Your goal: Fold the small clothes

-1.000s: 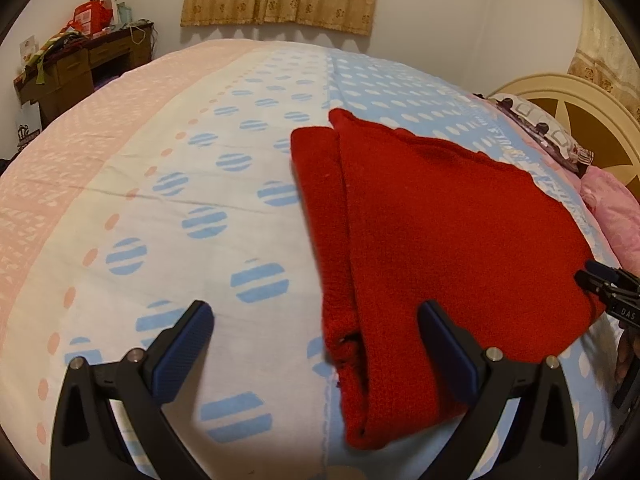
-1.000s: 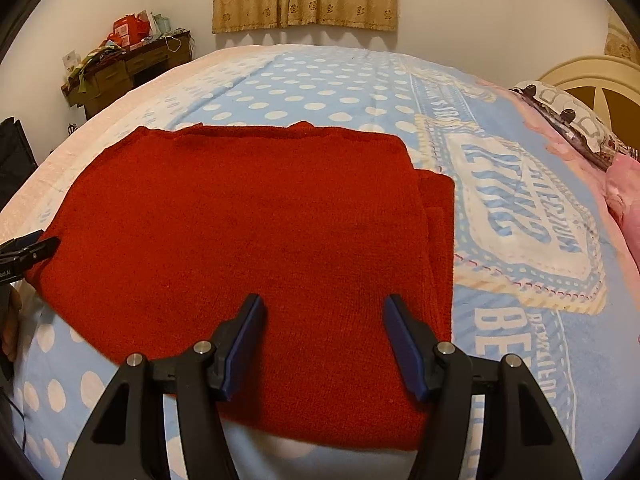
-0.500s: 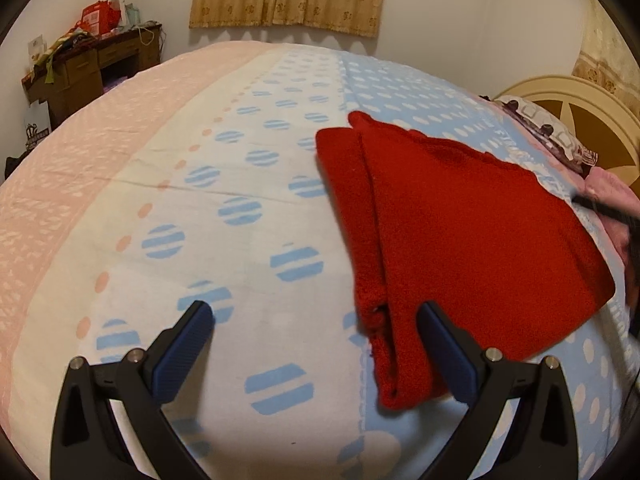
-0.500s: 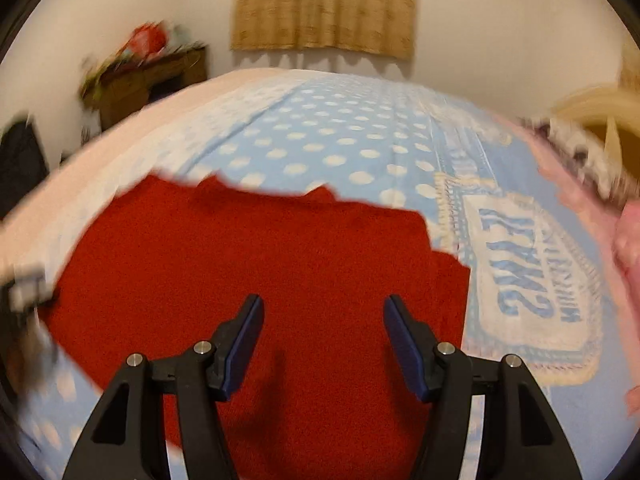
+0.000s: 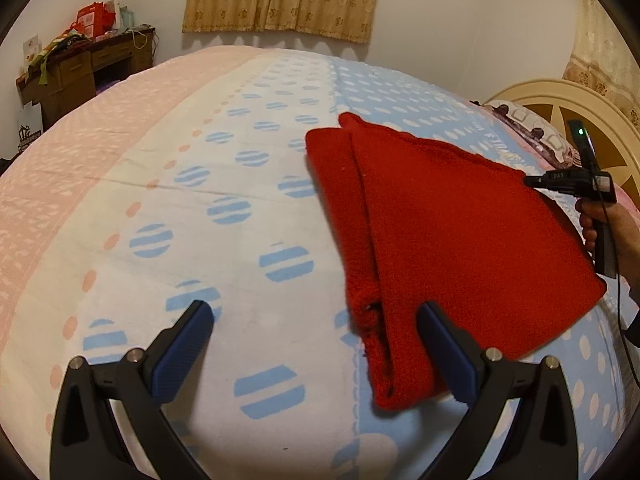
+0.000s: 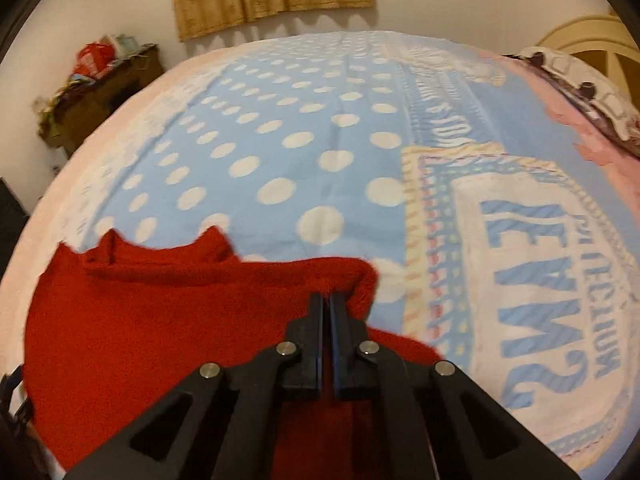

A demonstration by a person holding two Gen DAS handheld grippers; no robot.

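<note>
A red knitted garment lies folded on the bed, its left side doubled under. My left gripper is open above the bedspread, its right finger over the garment's near left edge. My right gripper is shut on the far right edge of the red garment, with a bunched fold of cloth rising beside the tips. In the left wrist view the right gripper shows at the garment's right side, held by a hand.
The bedspread is pink, white and blue with dots; a printed panel lies right of the garment. A wooden desk with clutter stands far left. A cream headboard and pillows are at the right.
My right gripper moved forward to the garment's far right edge and closed on it, lifting a fold. My left gripper drew back slightly and stayed open.
</note>
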